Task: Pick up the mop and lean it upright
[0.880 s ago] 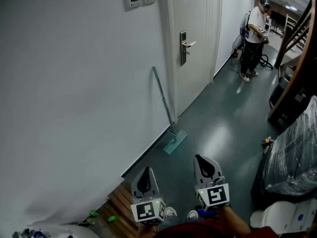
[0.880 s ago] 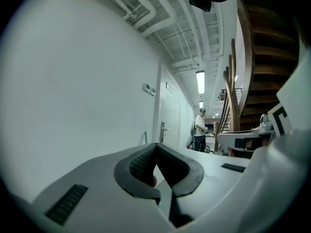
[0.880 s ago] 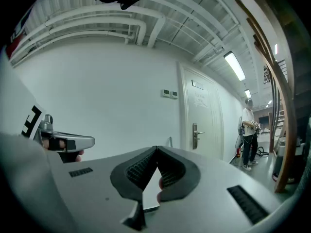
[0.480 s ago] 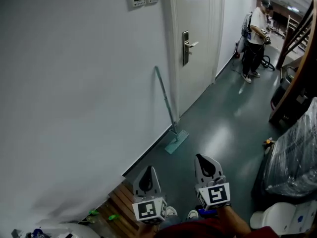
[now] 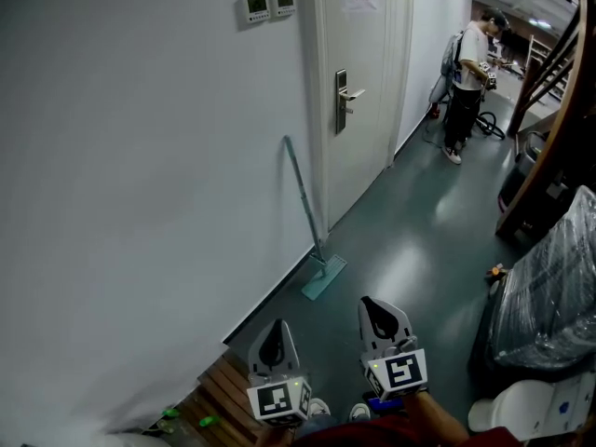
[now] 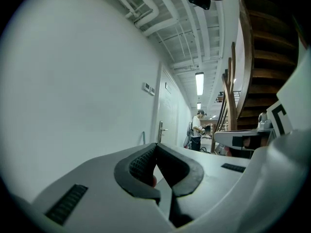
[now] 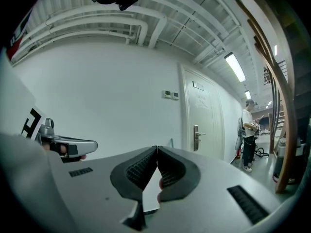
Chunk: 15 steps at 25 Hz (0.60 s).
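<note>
Head view shows the two tongs low in the frame and closest to the camera: the left gripper (image 5: 273,331) and the right gripper (image 5: 381,309) are held level side by side, pointing down the corridor. In each gripper view the dark ribbed pads meet at the tips, so both pairs are pressed together and pinch nothing. Just left of them lie some wooden slats (image 5: 220,387) at the foot of the wall (image 5: 140,175). Past a stretch of bare grey-green floor (image 5: 414,240), well apart from both grippers, is the mop (image 5: 304,198). Its flat head rests on the floor by the skirting, and its handle slants up so the top end touches the wall, just beside the white door (image 5: 358,73). Farther along the corridor a person (image 5: 466,82) stands facing away. Judged from this, the task looks done: the mop leans upright on its own and neither tong touches it. Nothing seems left except stepping back, unless the lean proves too shallow to hold.
</note>
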{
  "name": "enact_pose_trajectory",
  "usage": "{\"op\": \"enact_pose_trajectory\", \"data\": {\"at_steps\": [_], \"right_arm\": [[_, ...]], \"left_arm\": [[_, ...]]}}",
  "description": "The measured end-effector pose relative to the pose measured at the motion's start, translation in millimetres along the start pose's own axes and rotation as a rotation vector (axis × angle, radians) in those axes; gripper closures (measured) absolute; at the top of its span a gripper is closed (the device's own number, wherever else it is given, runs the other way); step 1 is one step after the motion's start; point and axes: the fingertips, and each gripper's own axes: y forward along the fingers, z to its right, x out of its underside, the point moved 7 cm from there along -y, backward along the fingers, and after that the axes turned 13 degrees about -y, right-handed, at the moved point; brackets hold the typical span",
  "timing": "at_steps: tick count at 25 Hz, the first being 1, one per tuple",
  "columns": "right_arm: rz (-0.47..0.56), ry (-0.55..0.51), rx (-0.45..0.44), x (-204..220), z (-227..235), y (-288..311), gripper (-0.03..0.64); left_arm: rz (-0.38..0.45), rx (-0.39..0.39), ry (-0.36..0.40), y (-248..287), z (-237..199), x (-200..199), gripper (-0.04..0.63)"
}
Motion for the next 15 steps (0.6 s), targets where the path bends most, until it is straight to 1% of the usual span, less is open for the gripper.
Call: {"op": "enact_pose_trajectory", "data": {"at_steps": [6,11,15], "right_arm": [[-0.006,-0.011,0.038,-2.9,-9.0,14.7,0.600],[-0.001,-0.002,0.077,-4.2,-15.8,24.7,0.600],[-0.004,0.001,0.080,-2.4,-19.9,35.2,0.600]], "left_arm": [[0.002,0.038,-0.011,12.4,-17.3,-6.3,0.581],[-0.014,0.072,-0.001,23.4,-32.7,-7.0,0.581],[-0.006,0.067,-0.002,26.7,-43.3,-12.2,0.581]]}}
